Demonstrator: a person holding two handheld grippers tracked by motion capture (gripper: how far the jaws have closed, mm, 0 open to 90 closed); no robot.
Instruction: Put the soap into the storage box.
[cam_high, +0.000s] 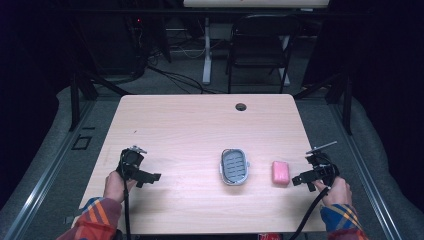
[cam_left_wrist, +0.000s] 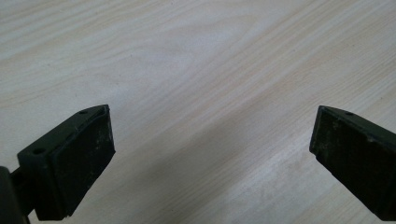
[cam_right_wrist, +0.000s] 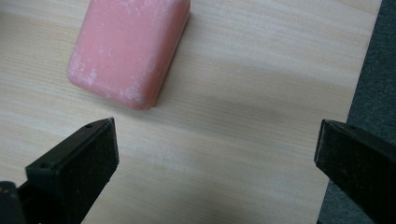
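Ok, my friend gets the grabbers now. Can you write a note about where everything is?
Left gripper: open, nothing in it, over bare table at the left side.
Right gripper: open, nothing in it, just right of the pink soap, not touching it.
The soap lies flat on the table, beside the grey soap dish and apart from it. The dish has nothing in it.
Done: nothing yet.
Left, most likely: grab the soap and set it in the dish.

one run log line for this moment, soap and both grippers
right gripper: open, empty, just short of pink soap | left gripper: open, empty, over bare table | soap dish: empty, left of soap
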